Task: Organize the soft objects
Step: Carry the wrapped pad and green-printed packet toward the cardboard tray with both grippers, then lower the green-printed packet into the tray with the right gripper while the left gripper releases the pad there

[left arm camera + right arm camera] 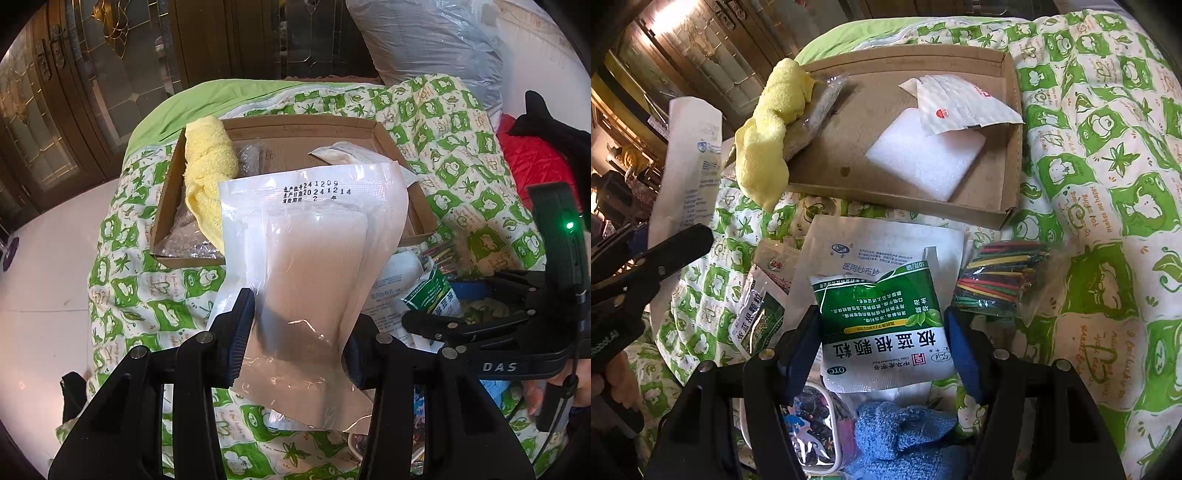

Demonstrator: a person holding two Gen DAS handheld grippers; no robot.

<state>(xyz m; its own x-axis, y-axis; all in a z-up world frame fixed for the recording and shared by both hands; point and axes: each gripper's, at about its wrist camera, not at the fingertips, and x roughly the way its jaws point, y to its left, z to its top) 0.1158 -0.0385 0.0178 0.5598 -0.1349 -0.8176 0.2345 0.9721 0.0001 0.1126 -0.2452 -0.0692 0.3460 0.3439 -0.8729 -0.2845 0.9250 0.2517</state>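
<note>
My left gripper is shut on a clear-and-white gauze packet and holds it upright above the quilt, in front of the cardboard tray. The same packet shows at the left of the right wrist view. The tray holds a yellow towel, a white foam pad, a white sachet and a clear bag. My right gripper is shut on a green-and-white medicine sachet, just above a white gauze pack on the quilt.
A green-and-white patterned quilt covers the surface. On it lie a bag of coloured sticks, a blue towel, a small patterned pouch and more sachets. A wooden cabinet and a large plastic bag stand behind.
</note>
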